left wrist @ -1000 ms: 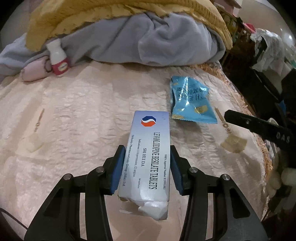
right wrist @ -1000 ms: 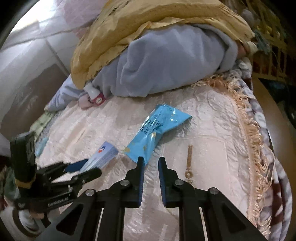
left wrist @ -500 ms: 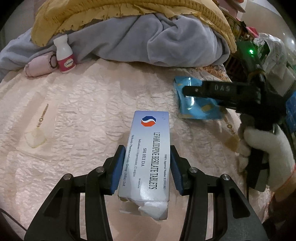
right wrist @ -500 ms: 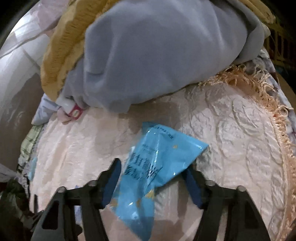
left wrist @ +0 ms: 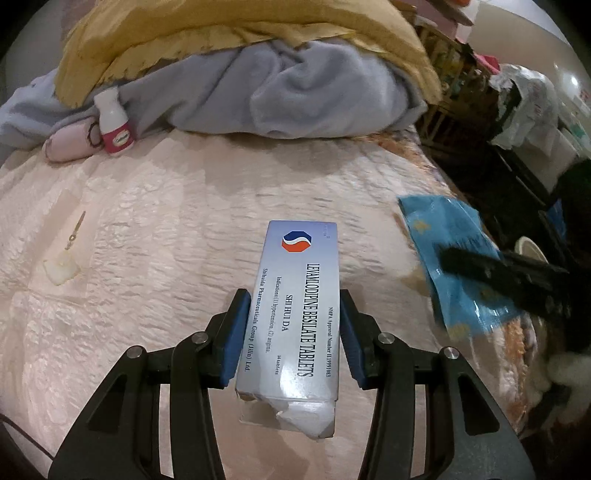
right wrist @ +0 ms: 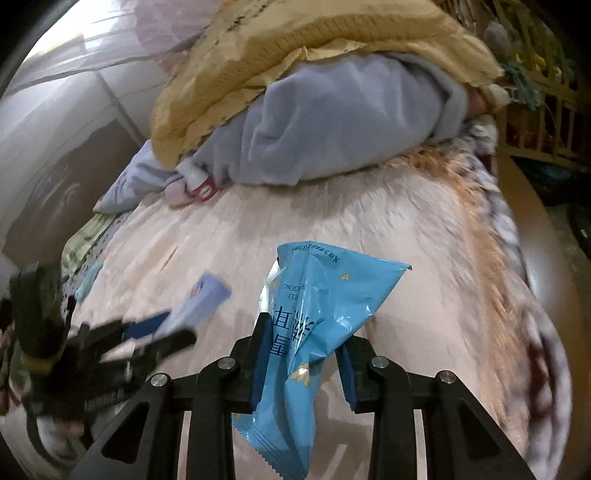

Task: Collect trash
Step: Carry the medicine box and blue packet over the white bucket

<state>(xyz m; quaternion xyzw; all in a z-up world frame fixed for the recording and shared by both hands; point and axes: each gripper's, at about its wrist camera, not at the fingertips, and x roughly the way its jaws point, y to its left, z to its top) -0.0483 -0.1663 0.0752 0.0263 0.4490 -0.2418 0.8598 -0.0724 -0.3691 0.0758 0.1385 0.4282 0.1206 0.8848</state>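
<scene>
Pale silver-blue tablet box (left wrist: 295,314) with red-and-blue logo; bright blue snack wrapper (right wrist: 314,314), seemingly dotted yellow; cream quilted bedspread (left wrist: 166,240).

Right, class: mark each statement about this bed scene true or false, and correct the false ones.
1. The left hand-held gripper holds a tablet box. True.
2. The blue snack packet lies flat on the bedspread, untouched. False: it sits between the jaws of the right hand-held gripper, which are closing.
3. A small white bottle with a pink label stands by the grey blanket. True.
4. The grey blanket lies on top of the yellow one. False: the yellow blanket is on top.
</scene>
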